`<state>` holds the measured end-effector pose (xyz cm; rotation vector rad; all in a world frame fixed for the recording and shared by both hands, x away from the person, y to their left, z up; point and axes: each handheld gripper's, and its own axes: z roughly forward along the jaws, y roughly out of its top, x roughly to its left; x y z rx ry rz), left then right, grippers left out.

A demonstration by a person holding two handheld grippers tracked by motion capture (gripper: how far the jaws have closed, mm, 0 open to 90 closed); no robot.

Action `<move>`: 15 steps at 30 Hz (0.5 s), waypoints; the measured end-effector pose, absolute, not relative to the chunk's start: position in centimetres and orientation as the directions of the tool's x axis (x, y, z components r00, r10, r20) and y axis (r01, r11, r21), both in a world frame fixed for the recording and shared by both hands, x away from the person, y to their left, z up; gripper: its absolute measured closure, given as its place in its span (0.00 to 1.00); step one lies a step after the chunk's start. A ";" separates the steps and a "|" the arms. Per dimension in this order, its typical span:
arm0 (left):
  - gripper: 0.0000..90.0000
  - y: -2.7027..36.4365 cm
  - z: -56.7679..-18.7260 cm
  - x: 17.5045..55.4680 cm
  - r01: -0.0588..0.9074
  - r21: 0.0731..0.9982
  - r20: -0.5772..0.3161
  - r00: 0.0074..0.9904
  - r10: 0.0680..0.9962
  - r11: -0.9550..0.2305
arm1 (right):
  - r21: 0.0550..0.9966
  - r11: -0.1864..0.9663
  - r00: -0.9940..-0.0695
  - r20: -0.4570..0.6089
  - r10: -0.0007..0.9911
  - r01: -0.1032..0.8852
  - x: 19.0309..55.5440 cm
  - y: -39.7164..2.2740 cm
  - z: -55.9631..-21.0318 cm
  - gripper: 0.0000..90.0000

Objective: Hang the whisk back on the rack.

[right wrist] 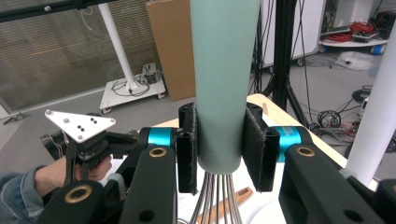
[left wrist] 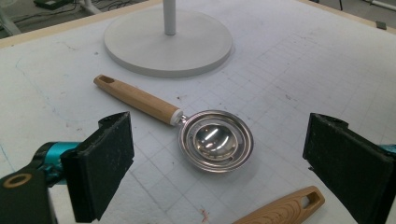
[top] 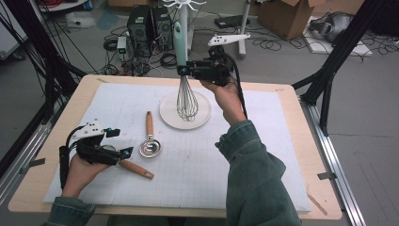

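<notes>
The right tool (top: 184,69) is holding a whisk with a pale green handle and silver wire loops (top: 184,70). Its two black pads are squeezing the bottom end of the green handle from both sides, as the right gripper view shows. The whisk is standing straight up and down. Its handle is pointing up and its wire loops are pointing down. The loops are hanging right over the round white flat base (top: 170,117), which is lying on the white gridded mat on the wooden surface (top: 291,160). I cannot tell if the wires are touching the base.

The left tool (top: 120,142) is sitting low over the mat, well to the left of the white base. Its two black pads are standing far apart and are squeezing nothing.

A shiny metal scoop with a wooden handle (left wrist: 216,140) is lying flat on the mat between the left tool and the white base. Its round bowl is lying close to the left tool, and its handle is pointing away toward the base. A second light wooden handle (left wrist: 285,208) is lying flat just beside the left tool, farther from the base than the scoop.
</notes>
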<state>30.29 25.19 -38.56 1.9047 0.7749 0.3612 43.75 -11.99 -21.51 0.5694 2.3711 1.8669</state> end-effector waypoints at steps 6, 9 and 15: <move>0.10 25.4 -38.4 30.3 0.351 0.892 -0.086 0.748 0.658 -0.283 | 0.954 0.189 -0.927 0.160 0.340 0.234 44.1 -11.7 -20.6 0.77; 0.10 25.4 -38.4 30.3 0.351 0.892 -0.085 0.749 0.657 -0.285 | 0.953 0.186 -0.924 0.163 0.345 0.238 44.4 -11.7 -20.2 0.76; 0.10 25.3 -38.5 30.3 0.354 0.890 -0.087 0.749 0.657 -0.286 | 0.956 0.178 -0.922 0.161 0.352 0.234 44.9 -11.6 -19.1 0.77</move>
